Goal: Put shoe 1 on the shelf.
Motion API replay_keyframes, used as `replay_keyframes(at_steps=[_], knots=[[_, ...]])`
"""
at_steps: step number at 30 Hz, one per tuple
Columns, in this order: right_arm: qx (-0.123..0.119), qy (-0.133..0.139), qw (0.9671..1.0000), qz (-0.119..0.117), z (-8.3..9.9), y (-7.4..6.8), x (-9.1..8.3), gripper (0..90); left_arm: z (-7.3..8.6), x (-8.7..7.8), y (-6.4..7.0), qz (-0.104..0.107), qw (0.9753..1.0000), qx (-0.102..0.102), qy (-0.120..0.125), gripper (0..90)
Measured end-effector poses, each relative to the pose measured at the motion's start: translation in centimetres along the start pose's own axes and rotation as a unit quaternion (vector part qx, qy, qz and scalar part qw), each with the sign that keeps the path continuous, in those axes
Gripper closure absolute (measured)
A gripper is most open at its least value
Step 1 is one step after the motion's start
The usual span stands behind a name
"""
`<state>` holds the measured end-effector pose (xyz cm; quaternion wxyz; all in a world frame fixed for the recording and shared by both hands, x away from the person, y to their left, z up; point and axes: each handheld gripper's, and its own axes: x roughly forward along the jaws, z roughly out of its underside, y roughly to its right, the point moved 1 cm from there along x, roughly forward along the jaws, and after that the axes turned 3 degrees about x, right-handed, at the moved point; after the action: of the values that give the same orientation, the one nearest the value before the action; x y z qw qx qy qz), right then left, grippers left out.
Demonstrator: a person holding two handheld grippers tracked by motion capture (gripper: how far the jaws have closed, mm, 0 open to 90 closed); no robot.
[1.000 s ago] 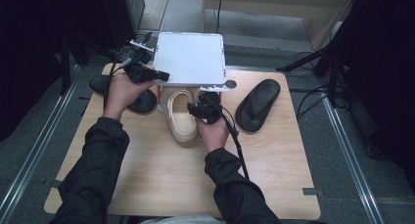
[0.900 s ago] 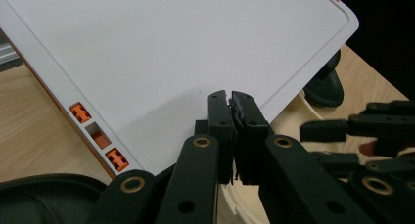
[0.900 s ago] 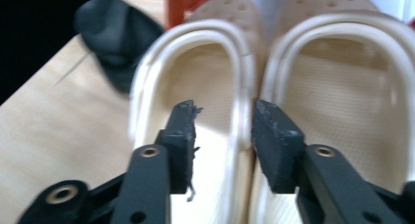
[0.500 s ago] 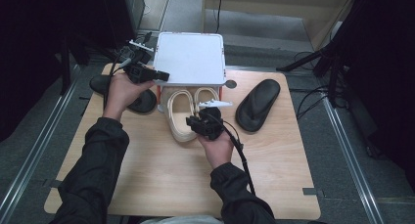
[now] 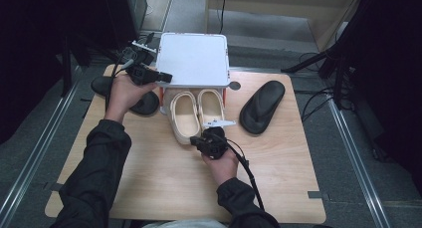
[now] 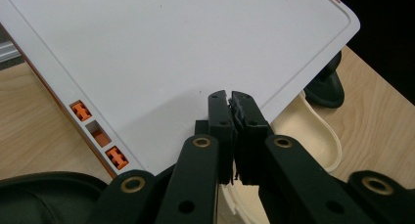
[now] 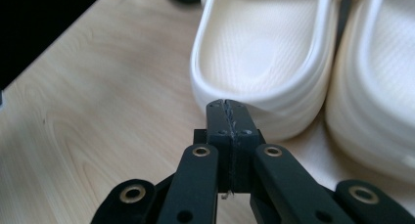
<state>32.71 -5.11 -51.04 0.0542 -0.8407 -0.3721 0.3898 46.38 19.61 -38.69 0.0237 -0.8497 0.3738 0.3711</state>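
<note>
From up here I see my left tool [image 5: 164,78] at the near left corner of the white lid [image 5: 193,58], and in the left gripper view its jaws are pressed together over that lid's edge; whether they pinch the rim or just sit closed on top of it I cannot tell for sure, though the lid looks held up at a tilt. Under the lid sits the box [image 5: 162,94] with its orange trim, and the toes of the cream slippers [image 5: 198,112] reach in beneath it. My right tool [image 5: 196,140] rests low on the desk [image 5: 149,188] with its jaws fully closed on nothing, tips just short of the heel of the left cream slipper [image 7: 264,57], the second one [image 7: 377,87] lying right beside it and touching along the side. A black sandal [image 5: 262,106] lies on the desk well off to the right of my right tool, and another black sandal [image 5: 144,104] sits just below my left hand [image 5: 124,92], near the box
</note>
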Motion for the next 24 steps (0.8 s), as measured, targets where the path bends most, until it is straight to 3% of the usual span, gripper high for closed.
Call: replay_keyframes(at_steps=[10,24], knots=[[-0.005,-0.032,0.9994,0.012,1.1,0.9,1.2,90.0,0.0,0.0,0.0,-0.001,1.0000,-0.001,0.001,88.3],[-0.004,-0.040,0.9990,0.017,-0.3,-0.2,2.0,90.0,0.0,0.0,0.1,-0.003,1.0000,-0.004,0.002,88.3]])
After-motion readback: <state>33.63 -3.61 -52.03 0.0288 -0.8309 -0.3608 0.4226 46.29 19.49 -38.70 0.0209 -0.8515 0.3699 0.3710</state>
